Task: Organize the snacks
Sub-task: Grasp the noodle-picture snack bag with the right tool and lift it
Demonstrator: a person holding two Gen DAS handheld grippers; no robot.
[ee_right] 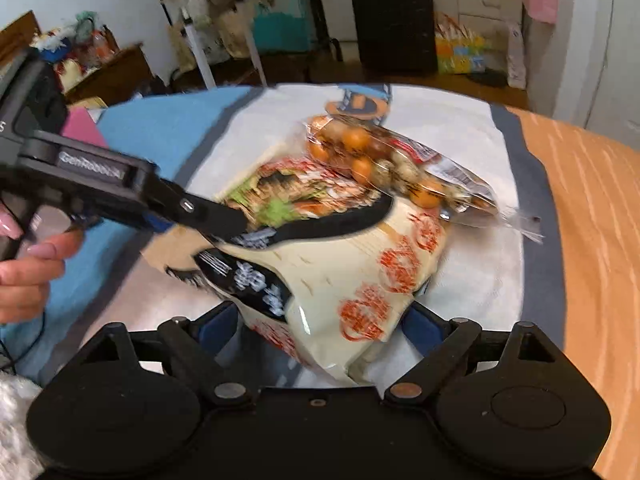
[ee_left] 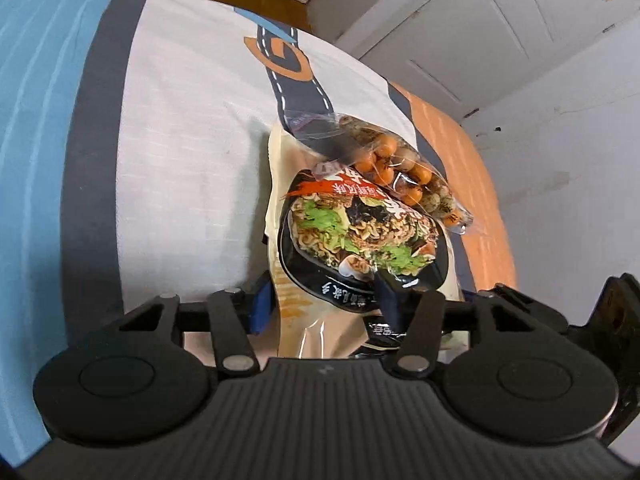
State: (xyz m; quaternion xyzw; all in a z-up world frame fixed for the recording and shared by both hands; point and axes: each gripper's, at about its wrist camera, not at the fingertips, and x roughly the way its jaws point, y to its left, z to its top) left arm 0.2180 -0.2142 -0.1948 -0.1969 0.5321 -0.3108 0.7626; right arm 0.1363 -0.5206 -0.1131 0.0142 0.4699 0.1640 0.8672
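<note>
Here, the noodle packet (ee_right: 340, 264) lay on the bed (ee_right: 460, 272), touching the bag of round snacks (ee_right: 384, 160). The left claw (ee_left: 324, 300) pinched its soft, crinkly edge. The right claw (ee_right: 320, 320) stood wide around it, not squeezing.

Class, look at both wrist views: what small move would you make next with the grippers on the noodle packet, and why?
Probably close the right gripper on the noodle packet. Its jaws stand wide on either side of the packet's near end, while the left gripper already has the other end between its fingers. The clear bag of round snacks lies behind.
</note>
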